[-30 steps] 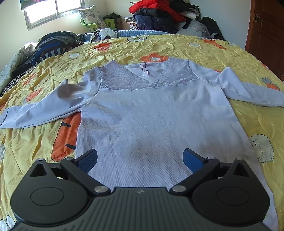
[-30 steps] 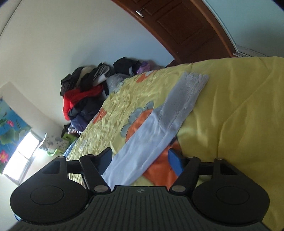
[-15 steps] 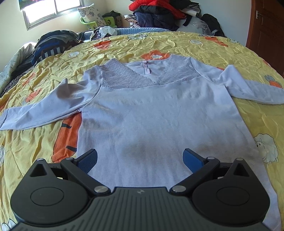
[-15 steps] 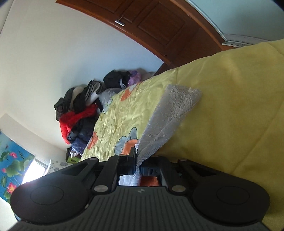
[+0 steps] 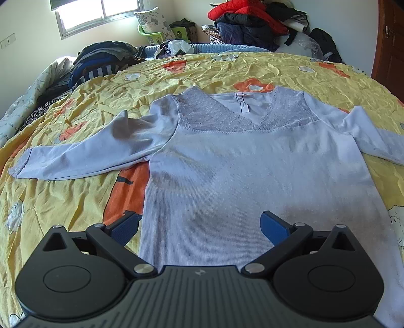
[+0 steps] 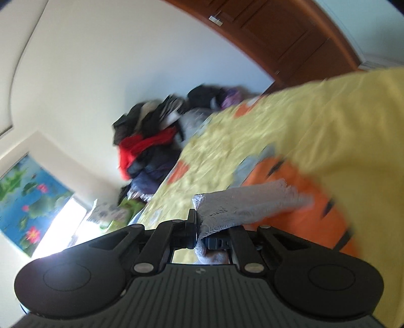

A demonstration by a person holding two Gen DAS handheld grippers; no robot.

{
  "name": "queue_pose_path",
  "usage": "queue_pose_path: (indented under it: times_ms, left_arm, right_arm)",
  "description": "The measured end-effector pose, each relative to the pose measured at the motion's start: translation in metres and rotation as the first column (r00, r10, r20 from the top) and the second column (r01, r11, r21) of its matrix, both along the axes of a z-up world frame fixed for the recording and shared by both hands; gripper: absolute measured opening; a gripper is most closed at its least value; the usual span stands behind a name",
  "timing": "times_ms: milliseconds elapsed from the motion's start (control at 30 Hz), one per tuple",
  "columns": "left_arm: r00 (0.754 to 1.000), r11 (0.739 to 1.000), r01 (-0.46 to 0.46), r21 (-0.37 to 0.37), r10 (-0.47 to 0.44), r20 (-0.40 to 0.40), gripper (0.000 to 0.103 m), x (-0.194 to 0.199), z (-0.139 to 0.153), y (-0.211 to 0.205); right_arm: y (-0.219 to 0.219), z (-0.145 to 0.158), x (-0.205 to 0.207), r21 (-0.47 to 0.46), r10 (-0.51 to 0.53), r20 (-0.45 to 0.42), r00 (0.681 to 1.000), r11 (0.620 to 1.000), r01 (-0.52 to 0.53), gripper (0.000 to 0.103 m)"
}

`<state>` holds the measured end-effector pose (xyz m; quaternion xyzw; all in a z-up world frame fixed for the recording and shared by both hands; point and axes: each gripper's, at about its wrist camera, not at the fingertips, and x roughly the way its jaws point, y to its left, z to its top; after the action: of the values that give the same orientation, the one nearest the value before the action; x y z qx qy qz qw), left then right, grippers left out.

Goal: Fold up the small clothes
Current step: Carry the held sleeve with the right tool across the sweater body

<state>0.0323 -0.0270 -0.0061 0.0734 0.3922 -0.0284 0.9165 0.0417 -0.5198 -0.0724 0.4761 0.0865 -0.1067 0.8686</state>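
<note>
A pale lilac long-sleeved top with a lace yoke lies face up on the yellow quilt, both sleeves spread. My left gripper hangs open above the top's lower hem, nothing between its blue pads. In the right wrist view my right gripper is shut on the lace cuff of the right sleeve, which stands lifted off the quilt. That view is blurred by motion. The sleeve's far end runs out of the left wrist view at the right edge.
A heap of jackets sits beyond the bed's far edge, and dark folded clothes lie at the far left. A wooden door stands at the right. A window is on the far wall.
The right gripper went from open around the sleeve to shut on its lace cuff, then carried the cuff up and sideways. The left gripper drifted slightly left over the hem and stayed open.
</note>
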Motion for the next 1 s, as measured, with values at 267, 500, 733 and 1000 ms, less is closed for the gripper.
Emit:
queue_pose_path:
  times_ms: [267, 500, 733, 1000]
  left_arm:
    - [1.000, 0.999, 0.002, 0.034, -0.002, 0.012, 0.103, 0.004, 0.000, -0.007]
    - [1.000, 0.998, -0.025, 0.051, 0.024, 0.009, 0.103, 0.009, -0.005, -0.003]
    - [1.000, 0.999, -0.031, 0.041, 0.031, -0.004, 0.103, 0.021, -0.009, 0.002]
    - [0.998, 0.998, -0.055, 0.017, 0.055, -0.005, 0.103, 0.032, -0.010, 0.008]
  right_arm:
    - [0.050, -0.002, 0.014, 0.044, 0.147, -0.002, 0.989, 0.988, -0.147, 0.010]
    - [0.082, -0.002, 0.021, 0.080, 0.218, 0.008, 0.976, 0.973, -0.218, 0.010]
    - [0.133, 0.008, 0.037, 0.050, 0.339, -0.001, 0.941, 0.939, -0.339, 0.010]
    - [0.180, 0.019, 0.043, 0.006, 0.411, -0.028, 0.911, 0.912, -0.411, 0.011]
